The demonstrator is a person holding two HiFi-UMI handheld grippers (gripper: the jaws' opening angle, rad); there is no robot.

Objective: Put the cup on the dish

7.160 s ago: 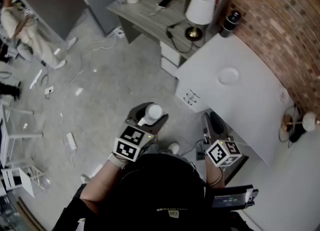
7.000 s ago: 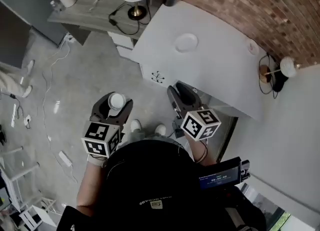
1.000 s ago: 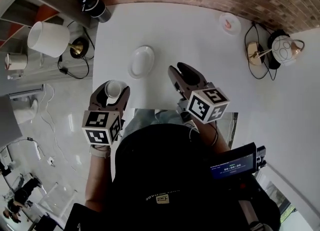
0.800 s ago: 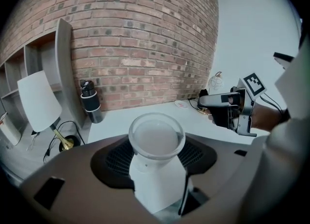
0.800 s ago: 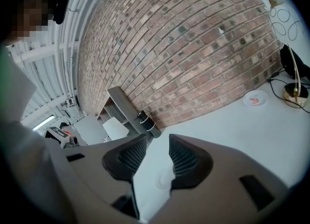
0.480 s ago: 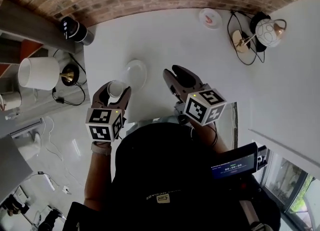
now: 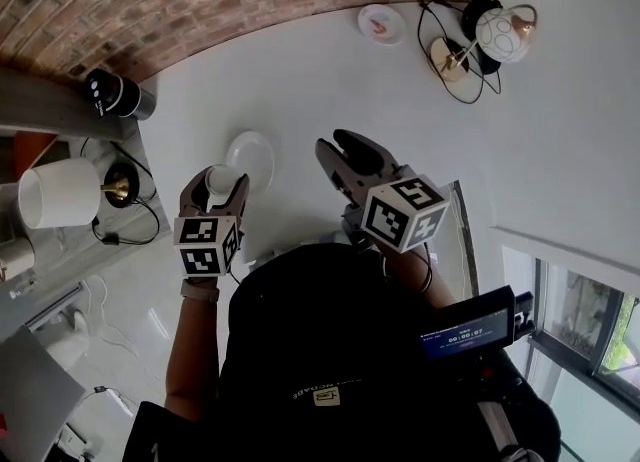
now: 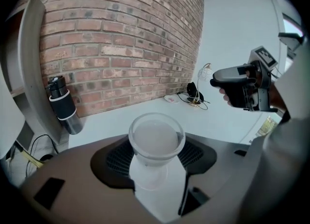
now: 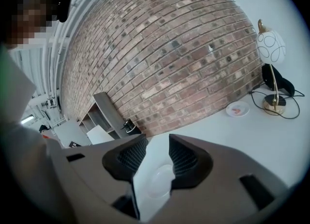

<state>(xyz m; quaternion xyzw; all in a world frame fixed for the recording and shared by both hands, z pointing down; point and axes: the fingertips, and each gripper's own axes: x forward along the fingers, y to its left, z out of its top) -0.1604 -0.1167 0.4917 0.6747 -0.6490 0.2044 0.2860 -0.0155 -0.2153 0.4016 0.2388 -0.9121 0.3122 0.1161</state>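
Observation:
A white cup (image 7: 220, 181) sits upright between the jaws of my left gripper (image 7: 214, 184), which is shut on it. In the left gripper view the cup (image 8: 156, 140) fills the middle and the left gripper (image 8: 155, 156) pinches its sides. The white dish (image 7: 251, 157) lies on the white table (image 7: 330, 80), just beyond and to the right of the cup. My right gripper (image 7: 343, 150) hovers to the right of the dish, open and holding nothing. In the right gripper view the dish (image 9: 157, 182) shows through the gap of that gripper (image 9: 152, 160).
A black flask (image 7: 112, 95) stands at the table's far left corner against the brick wall. A small saucer (image 7: 380, 22) and a globe lamp (image 7: 500, 32) with its cables are at the far right. A white lampshade (image 7: 60, 193) sits on lower furniture left of the table.
The left gripper has carried the cup forward and lower, closer to the dish's near edge. The right gripper has barely shifted. The head view has swung further over the table.

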